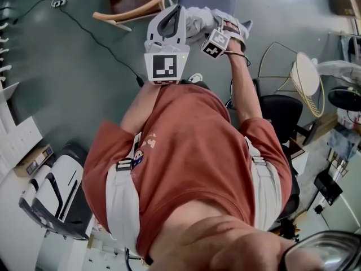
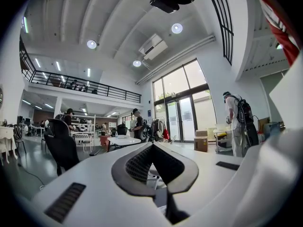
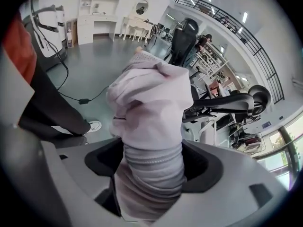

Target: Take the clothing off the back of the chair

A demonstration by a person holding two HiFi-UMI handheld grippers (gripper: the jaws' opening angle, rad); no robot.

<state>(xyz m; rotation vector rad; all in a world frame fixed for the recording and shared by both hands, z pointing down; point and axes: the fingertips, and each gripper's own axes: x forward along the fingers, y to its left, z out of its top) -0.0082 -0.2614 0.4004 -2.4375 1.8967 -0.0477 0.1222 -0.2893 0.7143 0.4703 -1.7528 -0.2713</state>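
Note:
A pale pink hooded garment (image 3: 151,98) hangs bunched from my right gripper (image 3: 151,160). Its ribbed band fills the wide gap between the jaws and touches both pads, so the gripper is shut on it. In the head view the garment (image 1: 197,21) is a crumpled bundle just left of the right gripper (image 1: 207,27), out in front of the person's chest over the floor. My left gripper (image 1: 172,16) is beside it to the left; it (image 2: 152,145) points level into the room, shut with nothing between its pads. A wooden chair (image 1: 130,13) with a bare backrest stands beyond.
A black office chair (image 1: 279,114) and a round wire chair (image 1: 307,81) stand at the right. A cable (image 1: 96,33) runs over the green floor. More black office chairs (image 3: 227,103) are near the garment. A person with a backpack (image 2: 239,122) stands at a table.

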